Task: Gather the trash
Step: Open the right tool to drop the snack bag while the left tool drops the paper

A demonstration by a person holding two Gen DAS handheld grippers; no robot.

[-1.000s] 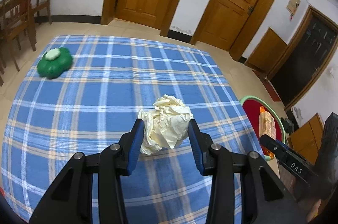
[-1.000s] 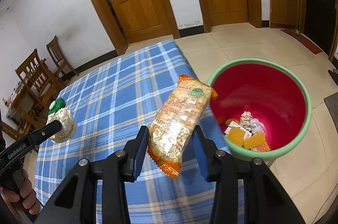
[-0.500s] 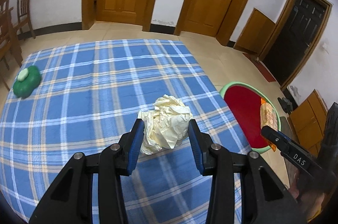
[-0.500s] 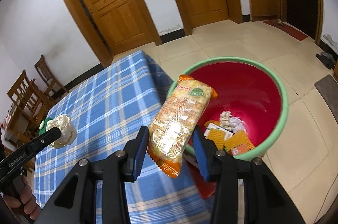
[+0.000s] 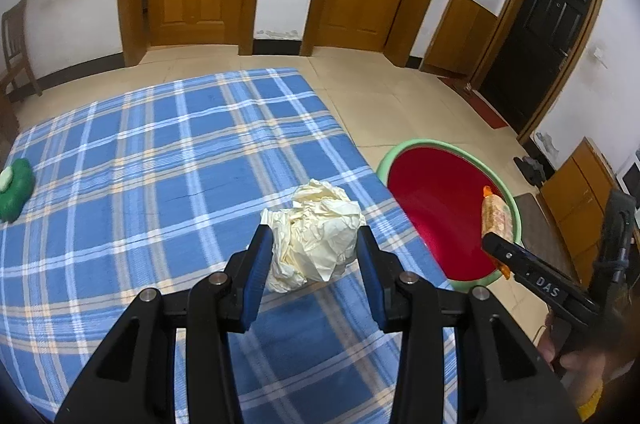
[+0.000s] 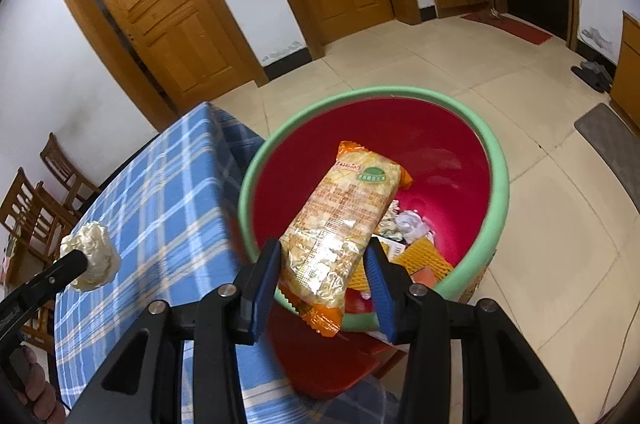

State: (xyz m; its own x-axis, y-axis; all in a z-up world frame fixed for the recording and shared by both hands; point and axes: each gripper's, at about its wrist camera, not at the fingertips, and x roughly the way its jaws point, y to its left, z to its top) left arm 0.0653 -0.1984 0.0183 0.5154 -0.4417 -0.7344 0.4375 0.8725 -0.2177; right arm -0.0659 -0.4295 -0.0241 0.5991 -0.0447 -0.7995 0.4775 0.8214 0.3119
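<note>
Over the round red basin with the pale green rim [image 6: 496, 160], which stands on the tiled floor just beside the table under its blue plaid cloth [image 5: 160, 160], the right claw [image 6: 324, 260] hangs with its 2 blue pads pressed on the lower half of an orange and yellow crinkled plastic snack wrapper [image 6: 348, 208]; the jaws stand partly apart, only as wide as the packet. The step in hand looks like the drop of this wrapper, and to do it well the packet's free upper end should point toward the middle of the basin, clear of the rim, before the jaws part, since the film is light and stiff and could catch on the near edge or slide off a pad sideways. A release from low over the opening would suit it. The wrapper is shiny, creased, with a small green label near its top and a torn-looking orange seam at the bottom. Paper scraps and orange waffle-patterned pieces already lie in the basin. The left claw [image 5: 316, 252] is closed to about the same width on a crumpled ball of cream-coloured paper [image 5: 316, 228], held above the cloth near the table's corner, short of the basin; this ball is soft and will spring a little when let go. A green flower-shaped plastic object [image 5: 16, 190] sits far off on the cloth.
</note>
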